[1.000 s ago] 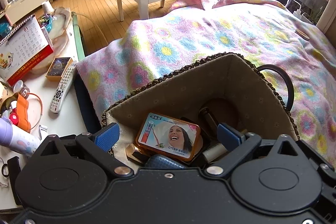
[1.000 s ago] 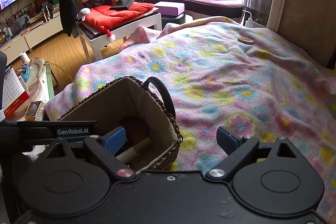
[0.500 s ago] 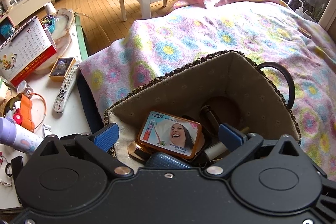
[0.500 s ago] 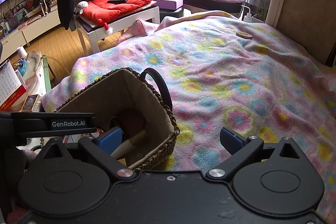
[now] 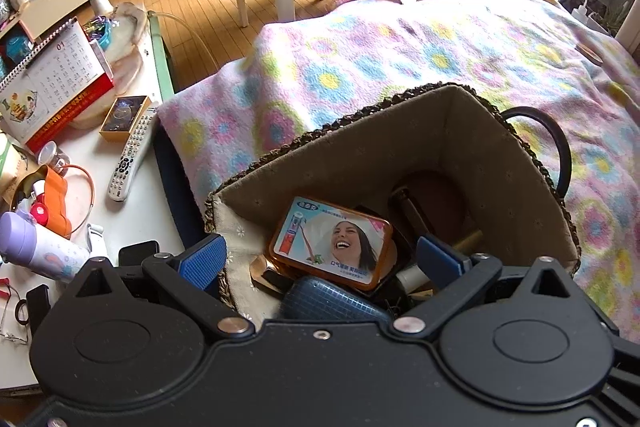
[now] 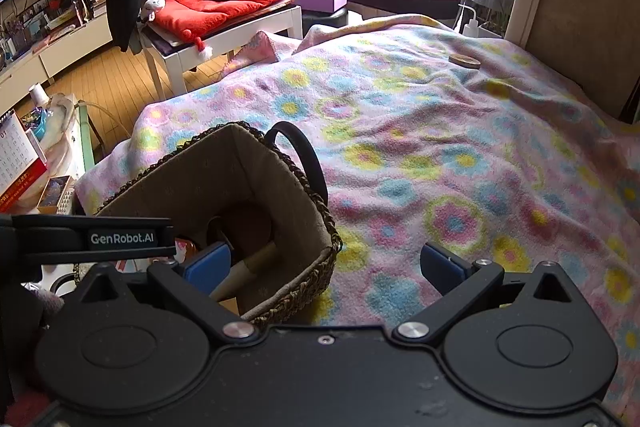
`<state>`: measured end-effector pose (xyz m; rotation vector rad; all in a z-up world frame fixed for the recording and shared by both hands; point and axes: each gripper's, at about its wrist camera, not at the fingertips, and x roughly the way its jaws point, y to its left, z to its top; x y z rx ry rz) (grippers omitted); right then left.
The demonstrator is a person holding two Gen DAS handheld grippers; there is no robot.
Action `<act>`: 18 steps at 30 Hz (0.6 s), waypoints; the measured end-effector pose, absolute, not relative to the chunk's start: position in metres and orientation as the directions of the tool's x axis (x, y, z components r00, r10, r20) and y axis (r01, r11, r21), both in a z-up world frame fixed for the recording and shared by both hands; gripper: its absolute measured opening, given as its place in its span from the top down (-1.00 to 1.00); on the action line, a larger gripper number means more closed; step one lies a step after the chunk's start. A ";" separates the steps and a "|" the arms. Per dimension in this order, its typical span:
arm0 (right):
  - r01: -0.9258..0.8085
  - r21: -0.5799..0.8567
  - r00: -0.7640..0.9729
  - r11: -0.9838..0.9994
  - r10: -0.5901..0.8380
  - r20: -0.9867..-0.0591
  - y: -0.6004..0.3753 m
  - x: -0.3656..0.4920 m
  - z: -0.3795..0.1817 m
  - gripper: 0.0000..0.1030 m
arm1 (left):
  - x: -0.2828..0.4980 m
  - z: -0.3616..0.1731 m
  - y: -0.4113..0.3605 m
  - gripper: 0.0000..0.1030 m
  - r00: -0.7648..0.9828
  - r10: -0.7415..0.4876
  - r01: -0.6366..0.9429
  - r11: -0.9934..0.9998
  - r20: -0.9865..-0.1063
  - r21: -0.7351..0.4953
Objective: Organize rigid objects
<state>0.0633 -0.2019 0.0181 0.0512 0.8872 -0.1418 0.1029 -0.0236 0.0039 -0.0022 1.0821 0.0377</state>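
Several rigid items are sitting inside a woven basket (image 5: pixel 532 187) lined with tan fabric: a rounded-corner tin (image 5: pixel 332 243) printed with a laughing face is lying tilted on top, a dark blue grid-textured case (image 5: pixel 332 303) is wedged just beneath it, and a pale cylindrical tube (image 6: pixel 250 267) is leaning against the right wall. Basket is resting on a fleecy flower-print blanket (image 6: pixel 440 147) covering the bed, its black loop handle (image 6: pixel 304 155) standing on the far side. Left claw (image 5: pixel 320 259) is hovering over the basket with jaws spread wide, nothing pinched. Right claw (image 6: pixel 326 263) has just been opening its jaws, now wide and empty, straddling the basket's near corner. White tabletop (image 5: pixel 136 211) at left is carrying a remote (image 5: pixel 130 155), calendar (image 5: pixel 52 83) and a lilac bottle (image 5: pixel 36 247). One small round disc (image 6: pixel 464 61) is lying far off on the blanket.
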 end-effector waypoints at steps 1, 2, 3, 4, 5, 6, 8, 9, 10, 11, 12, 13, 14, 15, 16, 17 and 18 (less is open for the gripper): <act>0.144 -0.015 0.622 0.989 -0.103 -0.776 -0.201 0.064 0.018 -0.98 | 0.103 0.004 -0.024 -0.91 0.469 0.027 -0.027 1.000 -0.883 0.016; 0.144 -0.016 0.621 0.989 -0.103 -0.777 -0.201 0.064 0.017 -0.98 | 0.102 0.004 -0.025 -0.91 0.470 0.025 -0.022 1.000 -0.882 0.016; 0.144 -0.016 0.620 0.989 -0.103 -0.778 -0.201 0.064 0.017 -0.98 | 0.102 0.004 -0.025 -0.91 0.470 0.023 -0.019 1.000 -0.882 0.016; 0.144 -0.017 0.619 0.989 -0.103 -0.778 -0.201 0.064 0.017 -0.98 | 0.102 0.004 -0.025 -0.91 0.470 0.022 -0.016 1.000 -0.882 0.017; 0.144 -0.017 0.618 0.989 -0.103 -0.779 -0.201 0.064 0.017 -0.98 | 0.102 0.004 -0.026 -0.91 0.468 0.022 -0.014 1.000 -0.883 0.017; 0.144 -0.018 0.617 0.989 -0.104 -0.780 -0.201 0.064 0.016 -0.98 | 0.102 0.004 -0.026 -0.91 0.467 0.021 -0.014 1.000 -0.884 0.016; 0.143 -0.018 0.617 0.990 -0.104 -0.780 -0.201 0.064 0.017 -0.98 | 0.102 0.003 -0.026 -0.91 0.464 0.019 -0.012 1.000 -0.885 0.015; 0.143 -0.018 0.617 0.990 -0.103 -0.780 -0.201 0.064 0.017 -0.98 | 0.103 0.003 -0.025 -0.91 0.463 0.017 -0.013 1.000 -0.886 0.013; 0.143 -0.018 0.617 0.990 -0.103 -0.780 -0.201 0.064 0.016 -0.98 | 0.103 0.003 -0.025 -0.91 0.462 0.016 -0.013 1.000 -0.887 0.011; 0.143 -0.019 0.617 0.990 -0.104 -0.780 -0.201 0.064 0.016 -0.98 | 0.103 0.003 -0.025 -0.91 0.460 0.015 -0.013 1.000 -0.888 0.010; 0.143 -0.020 0.617 0.990 -0.105 -0.780 -0.201 0.064 0.016 -0.98 | 0.103 0.003 -0.025 -0.91 0.458 0.015 -0.013 1.000 -0.889 0.010; 0.142 -0.022 0.617 0.990 -0.106 -0.780 -0.201 0.064 0.016 -0.98 | 0.103 0.003 -0.025 -0.91 0.457 0.015 -0.013 1.000 -0.889 0.010; 0.142 -0.023 0.616 0.990 -0.107 -0.780 -0.201 0.064 0.016 -0.98 | 0.103 0.003 -0.025 -0.91 0.457 0.015 -0.013 1.000 -0.889 0.010; 0.143 -0.022 0.615 0.990 -0.106 -0.781 -0.201 0.064 0.016 -0.98 | 0.103 0.003 -0.025 -0.91 0.457 0.015 -0.012 1.000 -0.890 0.011; 0.143 -0.022 0.615 0.990 -0.106 -0.781 -0.201 0.064 0.016 -0.98 | 0.103 0.003 -0.025 -0.91 0.457 0.015 -0.013 1.000 -0.889 0.011; 0.143 -0.021 0.615 0.990 -0.105 -0.782 -0.201 0.064 0.015 -0.98 | 0.103 0.003 -0.025 -0.91 0.457 0.015 -0.013 1.000 -0.889 0.011; 0.143 -0.020 0.614 0.990 -0.105 -0.782 -0.201 0.064 0.015 -0.98 | 0.103 0.003 -0.025 -0.91 0.457 0.016 -0.013 1.000 -0.889 0.011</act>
